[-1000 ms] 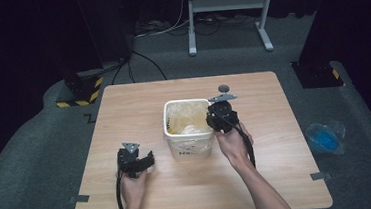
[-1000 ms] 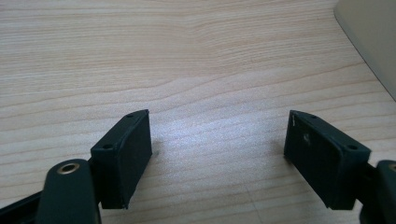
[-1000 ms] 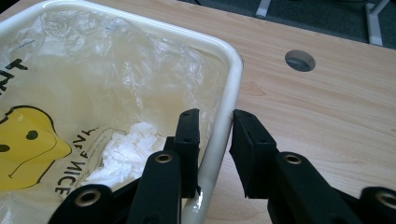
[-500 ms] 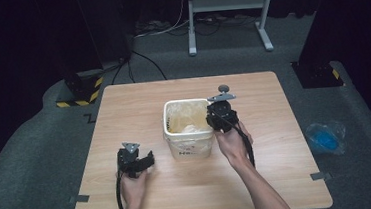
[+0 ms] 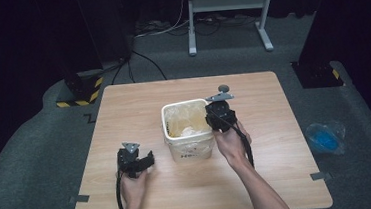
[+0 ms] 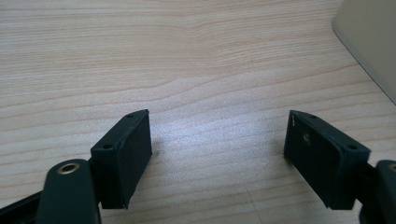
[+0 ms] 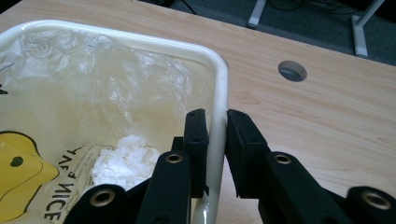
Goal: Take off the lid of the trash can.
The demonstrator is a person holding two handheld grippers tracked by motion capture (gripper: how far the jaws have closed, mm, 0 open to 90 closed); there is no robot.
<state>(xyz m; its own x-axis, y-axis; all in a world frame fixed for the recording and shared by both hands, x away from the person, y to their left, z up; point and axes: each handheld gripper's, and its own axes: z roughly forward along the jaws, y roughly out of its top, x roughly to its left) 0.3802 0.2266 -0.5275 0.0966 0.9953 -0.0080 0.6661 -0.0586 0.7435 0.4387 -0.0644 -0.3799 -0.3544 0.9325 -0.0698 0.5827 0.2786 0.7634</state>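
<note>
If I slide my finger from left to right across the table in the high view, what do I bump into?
left gripper → white bin → right gripper, jaws around the bin's rim → small grey hole cap → blue bag on the floor.

The high view looks forward and down on the whole counter [image 5: 289,176]. The left tool's camera sits close above bare wood, the bin [image 6: 373,42] at upper right. The right tool's camera peers closely along the bin's rim.
</note>
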